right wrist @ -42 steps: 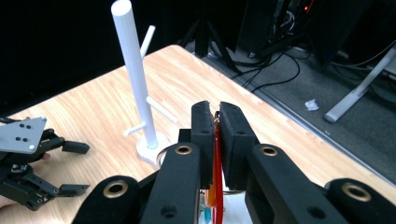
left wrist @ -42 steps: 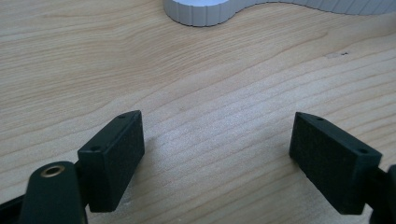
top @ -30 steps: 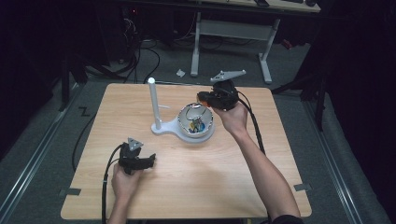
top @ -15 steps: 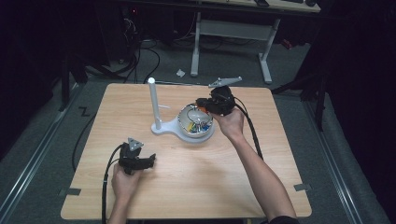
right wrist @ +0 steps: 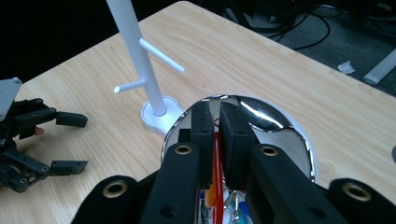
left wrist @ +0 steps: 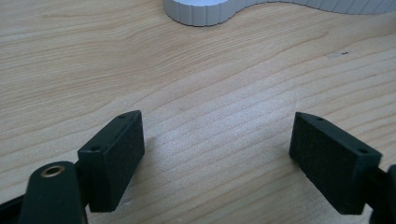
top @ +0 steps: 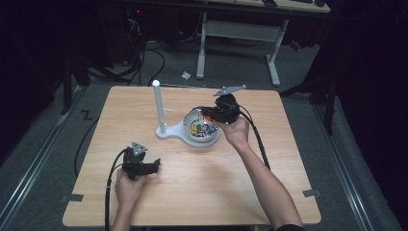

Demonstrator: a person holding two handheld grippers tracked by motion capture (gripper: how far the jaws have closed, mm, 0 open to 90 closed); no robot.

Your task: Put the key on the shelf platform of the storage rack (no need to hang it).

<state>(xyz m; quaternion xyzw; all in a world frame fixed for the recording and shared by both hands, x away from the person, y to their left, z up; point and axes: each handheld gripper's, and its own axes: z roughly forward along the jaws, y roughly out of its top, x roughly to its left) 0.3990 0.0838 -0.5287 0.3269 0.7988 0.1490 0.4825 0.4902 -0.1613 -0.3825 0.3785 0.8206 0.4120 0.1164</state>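
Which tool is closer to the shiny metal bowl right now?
Right. The right tool hangs over the bowl, jaws dipping inside. The left tool rests near the table's front, well apart from it.

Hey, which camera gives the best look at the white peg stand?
The right gripper view: the white peg stand shows its pole and two pegs close up. The high view shows it whole but small; the left gripper view catches part of its ribbed base.

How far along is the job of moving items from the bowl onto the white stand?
Done: nothing hangs on the white stand yet. In hand: the right tool is in the bowl, nearly shut around a red item. Left: lifting and hanging it; the left tool rests open.
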